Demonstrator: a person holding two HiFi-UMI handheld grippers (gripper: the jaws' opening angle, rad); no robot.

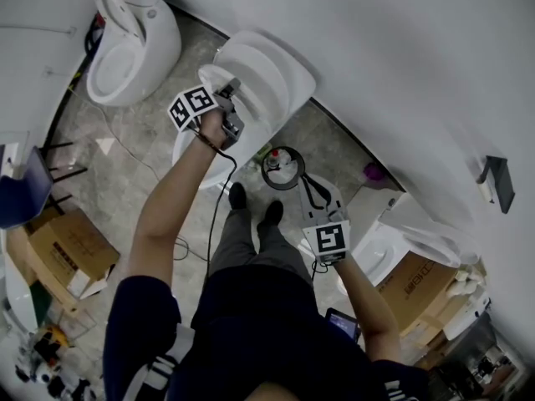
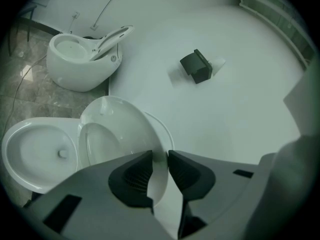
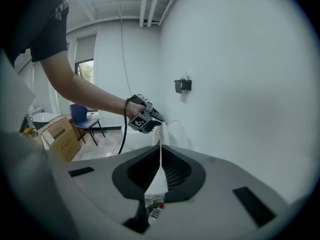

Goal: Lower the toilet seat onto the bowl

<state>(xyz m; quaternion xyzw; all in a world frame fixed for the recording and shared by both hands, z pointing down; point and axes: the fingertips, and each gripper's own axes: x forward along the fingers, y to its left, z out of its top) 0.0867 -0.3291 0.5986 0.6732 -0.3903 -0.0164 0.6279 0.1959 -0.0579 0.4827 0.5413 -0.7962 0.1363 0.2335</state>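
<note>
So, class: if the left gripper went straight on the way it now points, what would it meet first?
The raised seat: its edge stands between the jaws of the left gripper. Beyond it lies the wall, though depth is unclear.

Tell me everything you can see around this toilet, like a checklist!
Surface: grey stone-look floor.
Job's things: toilet seat raised toward the wall; bowl uncovered.
Clutter: cardboard box, second toilet.
Grippers: left gripper has the seat's rim between its jaws, grip unclear; right gripper shut, empty, held low.
Cables: black cable hangs from the left gripper.
Surroundings: white wall with a black box mounted on it.
</note>
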